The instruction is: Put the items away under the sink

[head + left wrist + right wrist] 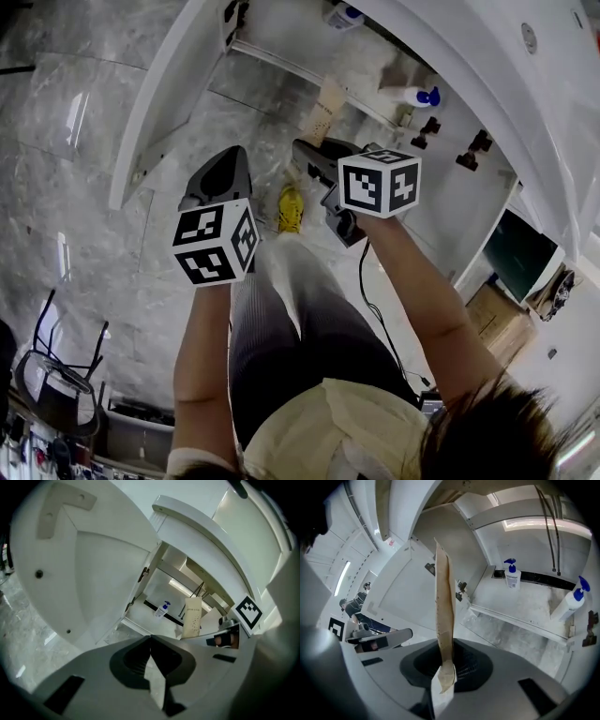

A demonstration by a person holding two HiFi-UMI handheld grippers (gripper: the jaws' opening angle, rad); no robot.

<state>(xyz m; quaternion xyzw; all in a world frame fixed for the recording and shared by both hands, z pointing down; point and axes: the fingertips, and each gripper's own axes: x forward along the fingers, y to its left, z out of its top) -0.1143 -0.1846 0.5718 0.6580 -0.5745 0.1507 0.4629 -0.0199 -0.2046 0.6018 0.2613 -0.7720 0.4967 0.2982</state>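
Observation:
A tall tan paper bag stands edge-on between the jaws of my right gripper, which is shut on its lower end. In the head view the paper bag sticks forward from the right gripper toward the open under-sink cabinet. My left gripper hovers beside it on the left, over the floor. The left gripper has its jaw tips touching and holds nothing. From the left gripper view the paper bag hangs in front of the cabinet opening.
Two white pump bottles with blue tops stand on the cabinet floor. The left cabinet door swings wide open. Pipes run down the back of the cabinet. My yellow shoe is on the grey marble floor.

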